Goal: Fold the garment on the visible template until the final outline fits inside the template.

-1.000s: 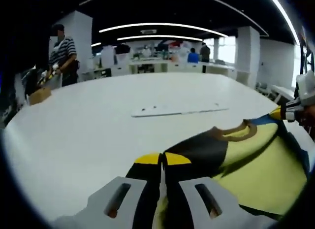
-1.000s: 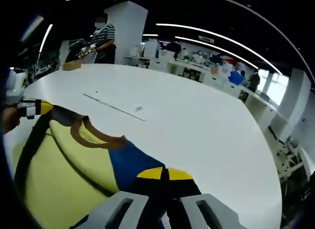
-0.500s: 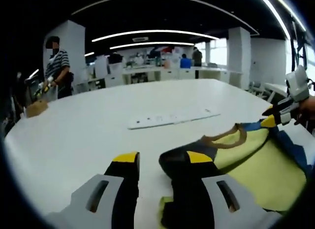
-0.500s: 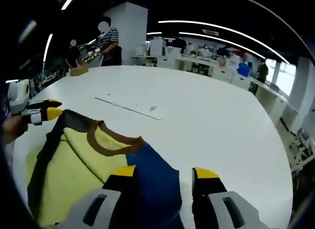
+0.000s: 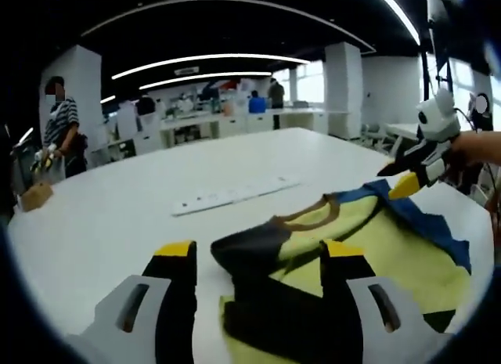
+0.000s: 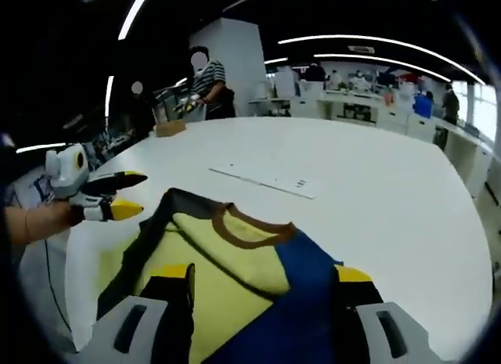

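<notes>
The left gripper (image 5: 261, 258) hung with jaws apart, gripping nothing, over the shirt's (image 5: 368, 258) black sleeve. The right gripper (image 6: 264, 279) was likewise spread wide above the blue sleeve. The shirt lay flat near the table's (image 6: 376, 184) edge, yellow front up, brown collar toward the middle. Beyond it lay a white strip (image 5: 233, 195). A person (image 6: 208, 82) stood at the far edge.

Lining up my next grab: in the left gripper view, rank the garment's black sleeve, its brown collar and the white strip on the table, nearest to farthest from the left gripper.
1. Black sleeve, between the open jaws.
2. Brown collar, just beyond, right.
3. White strip, farther out on the table.
</notes>
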The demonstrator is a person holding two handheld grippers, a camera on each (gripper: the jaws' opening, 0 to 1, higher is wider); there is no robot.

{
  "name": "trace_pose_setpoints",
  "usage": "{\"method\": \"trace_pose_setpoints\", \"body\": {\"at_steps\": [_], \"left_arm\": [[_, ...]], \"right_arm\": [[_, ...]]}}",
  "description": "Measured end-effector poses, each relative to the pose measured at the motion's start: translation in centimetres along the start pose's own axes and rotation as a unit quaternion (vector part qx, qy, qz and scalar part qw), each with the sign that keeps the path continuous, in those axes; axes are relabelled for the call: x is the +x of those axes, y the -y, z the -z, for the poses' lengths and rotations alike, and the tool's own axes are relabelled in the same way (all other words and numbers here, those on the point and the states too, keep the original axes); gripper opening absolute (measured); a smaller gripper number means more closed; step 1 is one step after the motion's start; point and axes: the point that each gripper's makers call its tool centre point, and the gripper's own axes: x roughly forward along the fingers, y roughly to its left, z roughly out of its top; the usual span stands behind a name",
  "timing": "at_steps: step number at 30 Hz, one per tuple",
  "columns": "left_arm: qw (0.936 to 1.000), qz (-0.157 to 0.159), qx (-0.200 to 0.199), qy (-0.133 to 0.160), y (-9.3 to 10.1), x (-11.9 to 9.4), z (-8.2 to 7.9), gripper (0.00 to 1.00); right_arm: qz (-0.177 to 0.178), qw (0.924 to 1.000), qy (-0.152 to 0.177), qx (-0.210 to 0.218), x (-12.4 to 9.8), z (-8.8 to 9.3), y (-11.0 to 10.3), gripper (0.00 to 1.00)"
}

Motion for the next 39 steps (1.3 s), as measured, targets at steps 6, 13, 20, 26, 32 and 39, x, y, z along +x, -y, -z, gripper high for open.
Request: {"method": "trace_pose_setpoints", "body": {"at_steps": [6, 13, 20, 26, 32, 39], "left_arm": [[0.9991, 0.039, -0.016, 0.0, 1.8, -1.9, 0.5, 0.67], [0.9963, 0.085, 0.001, 0.002, 4.5, -4.3, 0.6, 0.72], [0.9934, 0.115, 0.005, 0.005, 6.8, -6.9, 1.0, 0.72], [0.9905, 0.137, 0.016, -0.004, 9.2, -8.9, 2.2, 0.71], [0.9868, 0.159, 0.029, -0.012, 11.5, -10.1, 3.3, 0.7], [0.9822, 0.181, 0.04, -0.032, 13.7, -10.8, 5.2, 0.63]], "right_arm": [[-0.041, 0.9987, -0.021, -0.023, -1.9, 1.4, -2.9, 0.79], [-0.069, 0.9952, -0.041, -0.055, -4.3, 3.6, -5.2, 0.84], [-0.089, 0.991, -0.051, -0.086, -6.5, 6.1, -7.0, 0.84], [-0.105, 0.9877, -0.065, -0.095, -8.1, 8.4, -8.4, 0.83], [-0.12, 0.9857, -0.077, -0.089, -9.6, 10.7, -9.9, 0.81], [-0.13, 0.9808, -0.105, -0.1, -11.2, 13.9, -11.4, 0.79]]}}
